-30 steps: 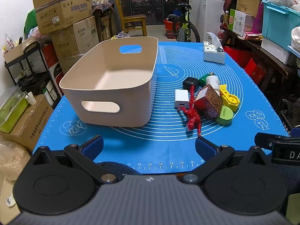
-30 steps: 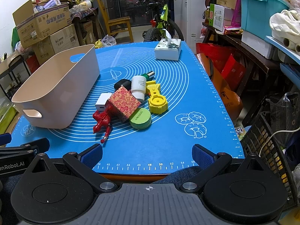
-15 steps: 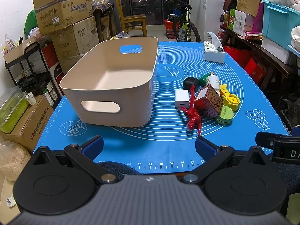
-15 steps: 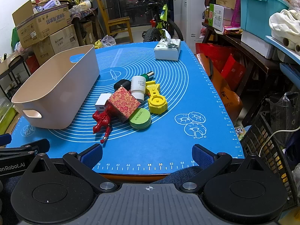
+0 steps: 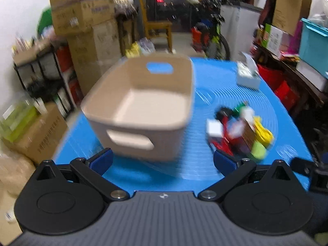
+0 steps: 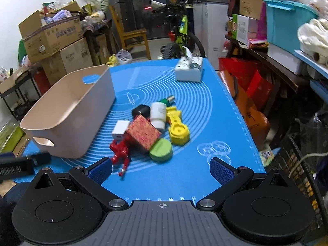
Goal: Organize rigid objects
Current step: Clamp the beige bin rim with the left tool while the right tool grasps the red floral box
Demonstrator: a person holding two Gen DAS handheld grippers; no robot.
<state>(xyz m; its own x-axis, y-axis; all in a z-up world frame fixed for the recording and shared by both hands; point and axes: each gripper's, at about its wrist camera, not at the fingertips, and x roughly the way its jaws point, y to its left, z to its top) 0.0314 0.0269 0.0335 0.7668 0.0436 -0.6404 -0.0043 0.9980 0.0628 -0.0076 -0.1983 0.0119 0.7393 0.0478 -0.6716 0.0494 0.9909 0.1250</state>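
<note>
An empty beige bin (image 5: 143, 106) (image 6: 69, 112) with cut-out handles stands on the blue mat (image 6: 201, 110). Right of it lies a pile: a white charger cube (image 6: 120, 130), a red figurine (image 6: 120, 151), a red patterned box (image 6: 143, 134), a green round tin (image 6: 161, 150), a yellow piece (image 6: 177, 130), a white bottle (image 6: 157, 114), a black item (image 6: 140, 110) and a green tube (image 6: 168, 100). My left gripper (image 5: 163, 161) hangs open just before the bin's near wall. My right gripper (image 6: 161, 171) hangs open just before the pile, holding nothing.
A tissue box (image 6: 189, 69) sits at the mat's far right. Cardboard boxes (image 5: 82, 20) and a shelf rack (image 5: 41, 75) crowd the left side. A wooden chair (image 6: 133, 37) and a bicycle (image 6: 180, 32) stand beyond the table; bins and bags line the right.
Both grippers have moved forward over the table edge, nearer the bin and the pile. The left view is now blurred by motion. Nothing on the mat has shifted.
</note>
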